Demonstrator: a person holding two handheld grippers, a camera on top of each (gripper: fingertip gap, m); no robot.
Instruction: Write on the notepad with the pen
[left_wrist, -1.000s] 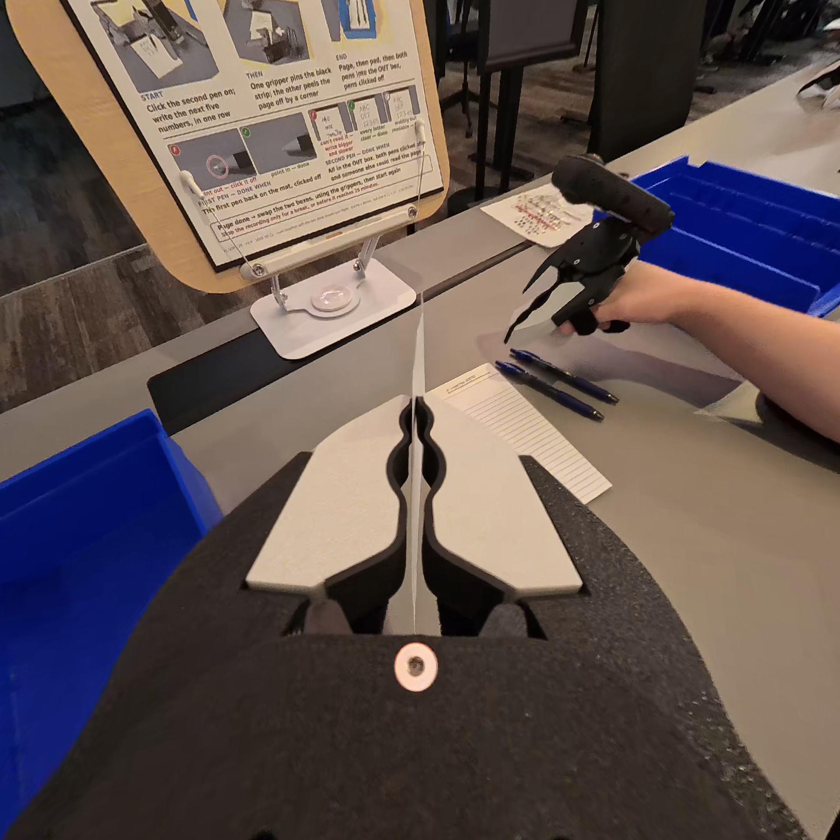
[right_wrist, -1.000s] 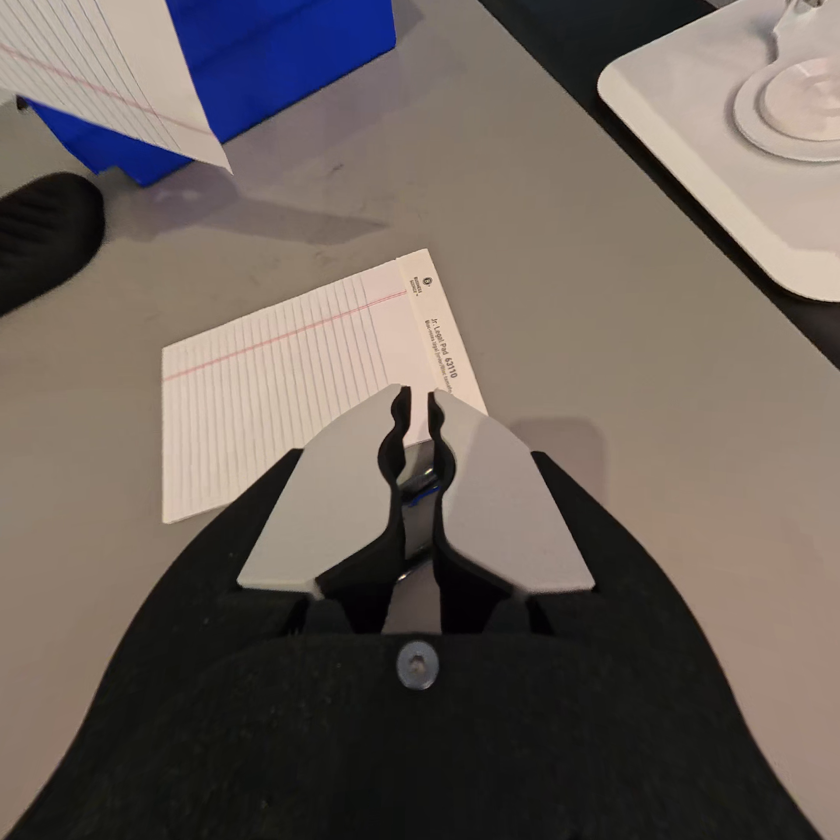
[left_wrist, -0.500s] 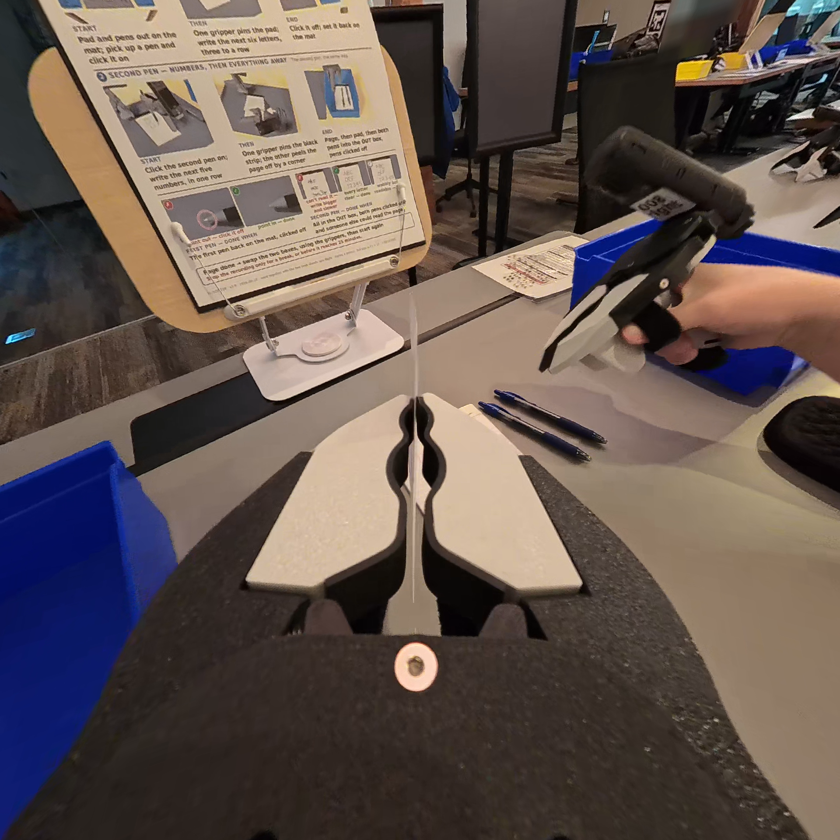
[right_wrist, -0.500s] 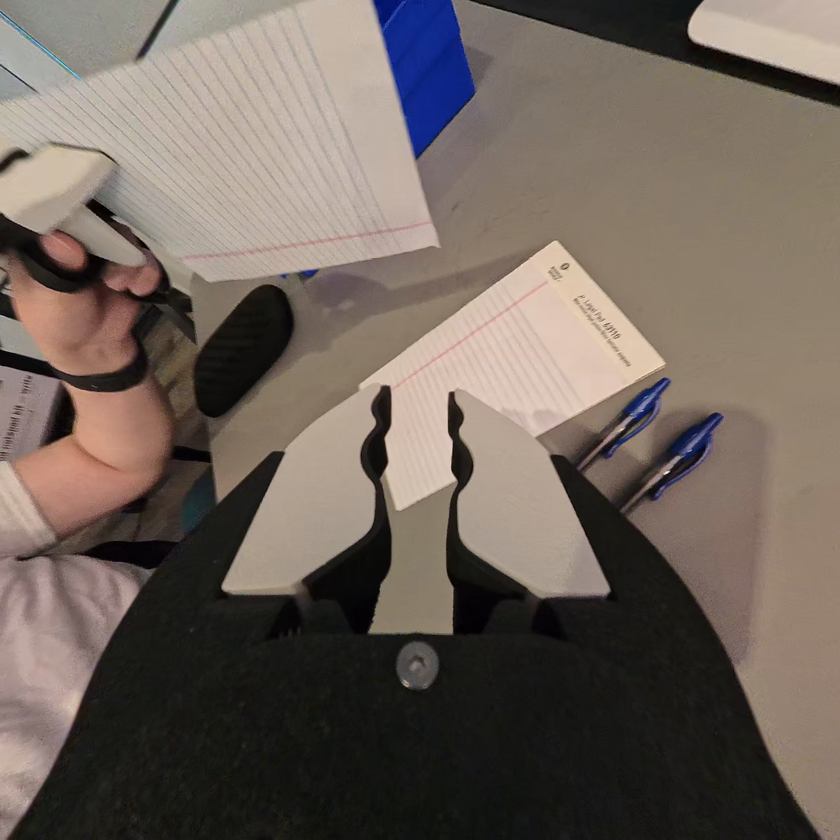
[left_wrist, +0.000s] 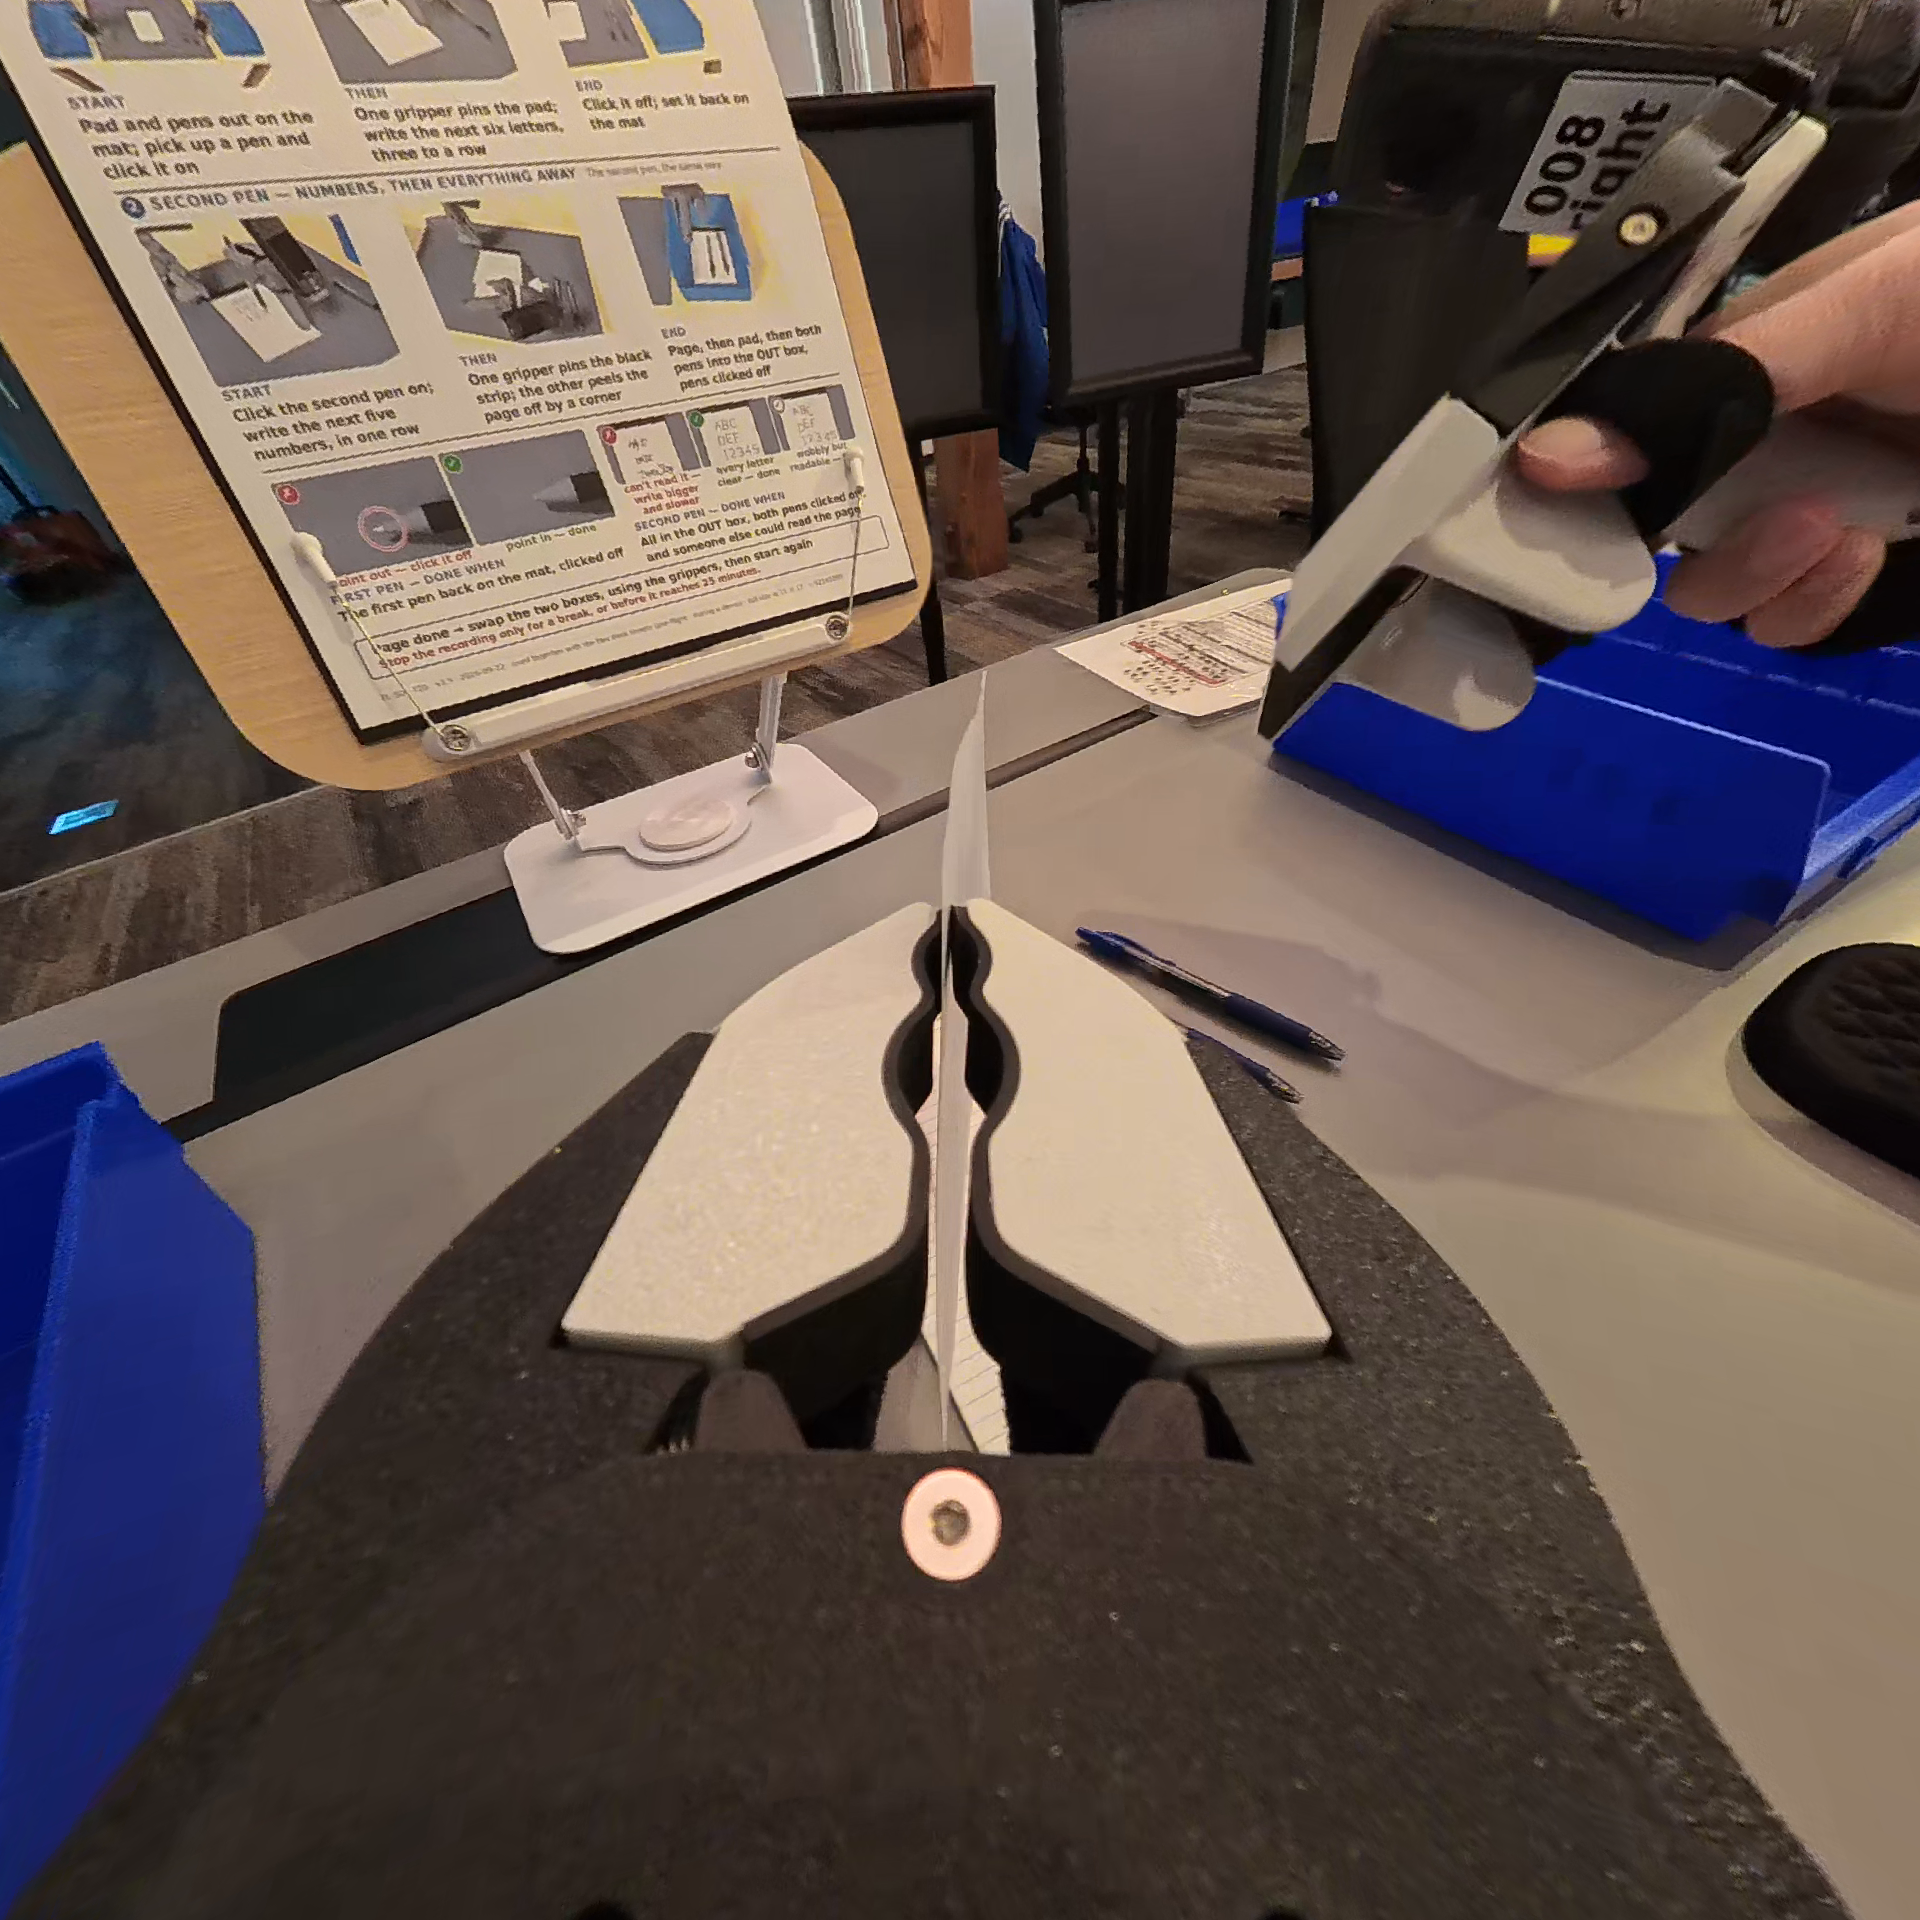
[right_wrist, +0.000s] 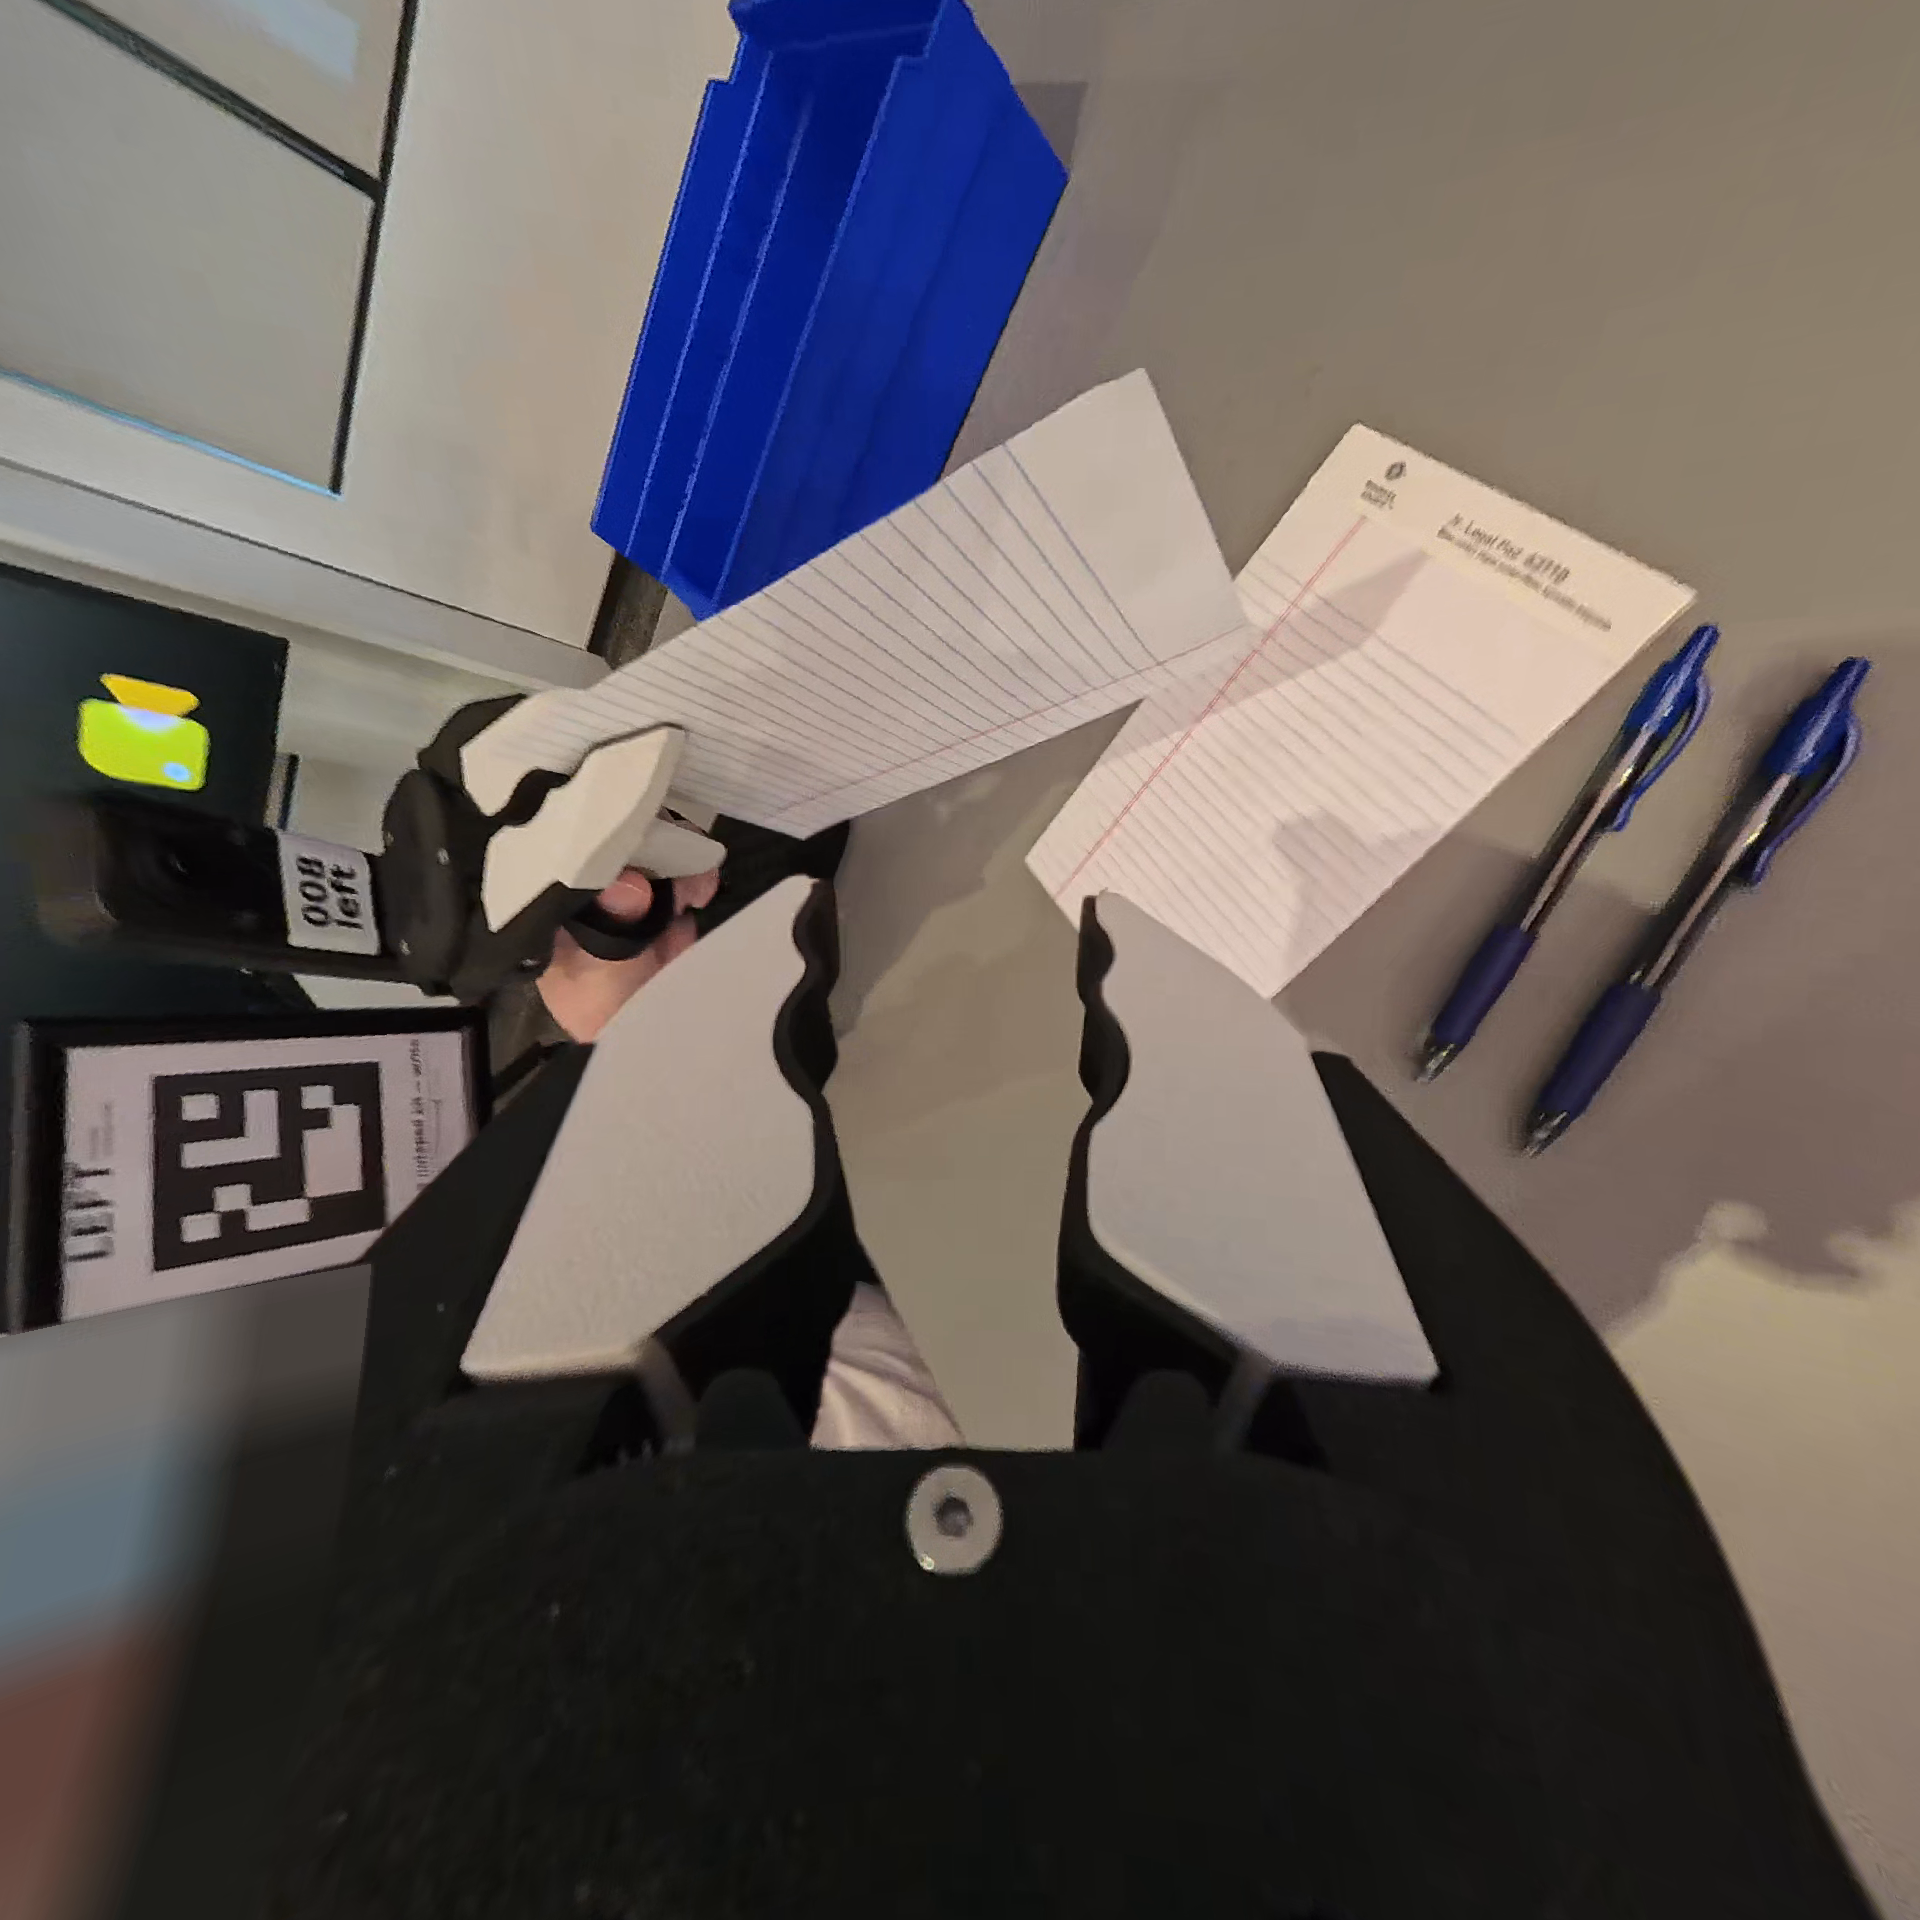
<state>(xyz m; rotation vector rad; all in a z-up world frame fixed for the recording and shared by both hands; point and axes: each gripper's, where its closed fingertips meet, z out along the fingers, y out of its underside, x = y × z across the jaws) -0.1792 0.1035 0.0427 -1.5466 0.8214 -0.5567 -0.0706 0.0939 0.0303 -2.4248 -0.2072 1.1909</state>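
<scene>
Grey tabletop (right_wrist: 1455, 260) is carrying the notepad (right_wrist: 1382, 717), which is lying flat with two blue pens (right_wrist: 1579, 842) resting side by side just beside it, apart from both grippers. Above the table, the left gripper (left_wrist: 948, 920) is pinching a loose lined sheet (right_wrist: 935, 644) edge-on between its closed fingers, holding it in the air over the near corner of the pad. Across from it, the right gripper (right_wrist: 951, 904) is hovering with its fingers spread and nothing between them. Blue bins (left_wrist: 1621, 790) are sitting at either side, and an instruction board on a white stand (left_wrist: 686, 842) is standing at the far edge of the table.
</scene>
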